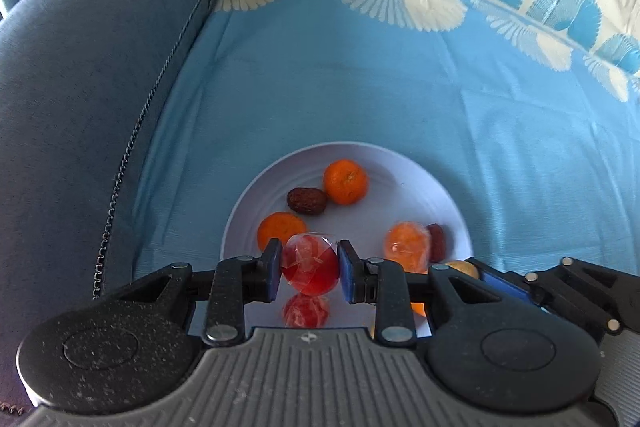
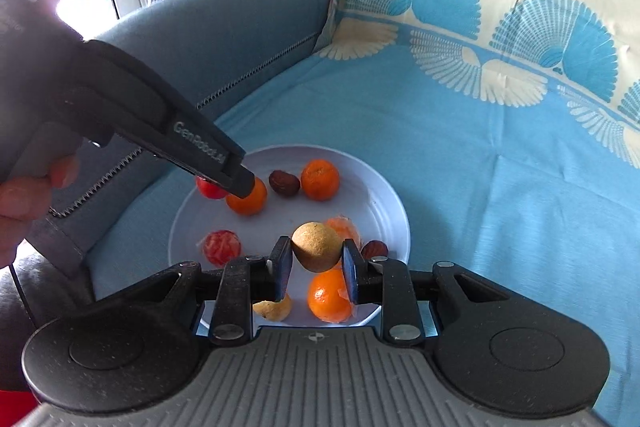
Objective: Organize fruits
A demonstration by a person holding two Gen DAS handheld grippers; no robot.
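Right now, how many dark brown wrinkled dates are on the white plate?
2. One dark brown wrinkled date lies at the plate's far side beside a bare orange mandarin; the other sits near the right rim beside a plastic-wrapped mandarin. Others may be hidden.

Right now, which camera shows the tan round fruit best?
The right wrist view: the tan fruit sits whole between the right tool's pads. The left wrist view shows only a sliver behind that tool's linkage.

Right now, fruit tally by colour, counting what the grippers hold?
Orange fruits: 4
Red wrapped fruits: 2, one in the left gripper
Dark brown fruits: 2
Tan fruits: 2, one in the right gripper
Total: 10
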